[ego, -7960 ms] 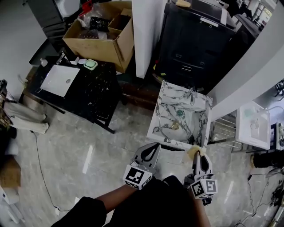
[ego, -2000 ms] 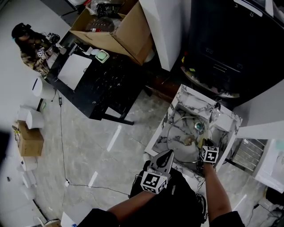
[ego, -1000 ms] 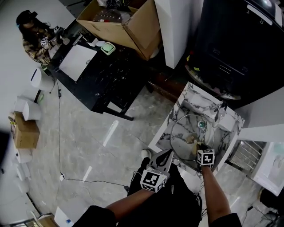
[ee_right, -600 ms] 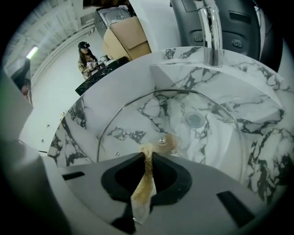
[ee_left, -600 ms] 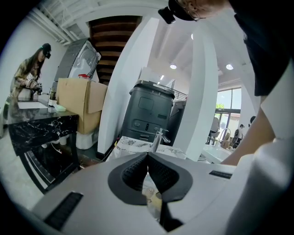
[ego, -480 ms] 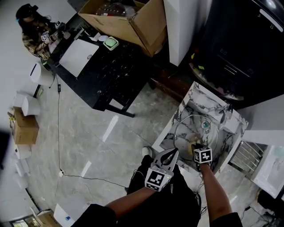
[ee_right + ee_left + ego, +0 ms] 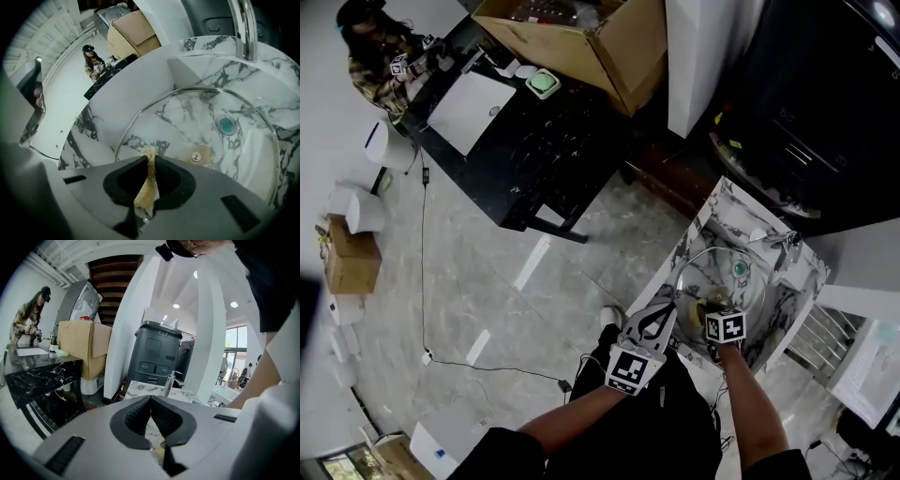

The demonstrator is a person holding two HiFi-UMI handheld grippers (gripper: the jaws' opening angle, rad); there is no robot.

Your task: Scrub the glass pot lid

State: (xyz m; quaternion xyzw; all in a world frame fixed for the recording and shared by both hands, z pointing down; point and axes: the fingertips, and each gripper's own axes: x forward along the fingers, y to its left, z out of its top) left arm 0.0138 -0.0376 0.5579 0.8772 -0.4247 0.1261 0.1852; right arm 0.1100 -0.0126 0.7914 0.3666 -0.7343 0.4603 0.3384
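Right gripper (image 7: 151, 161) pinches scrub pad (image 7: 146, 187) over glass lid (image 7: 187, 119); left gripper (image 7: 151, 398) closed, empty. Risk: the unheld lid may skid.

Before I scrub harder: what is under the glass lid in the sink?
Through the glass pot lid show the marble sink floor and a teal drain. Its tan centre knob covers a small patch; the right hand-held gripper, shut on a sponge, hides the near rim.

Walls of the sink (image 7: 140, 84) enclose the glass pot lid (image 7: 187, 117) all round. The faucet (image 7: 243, 28) obstructs the upper right of the right gripper view. Access from above is open.
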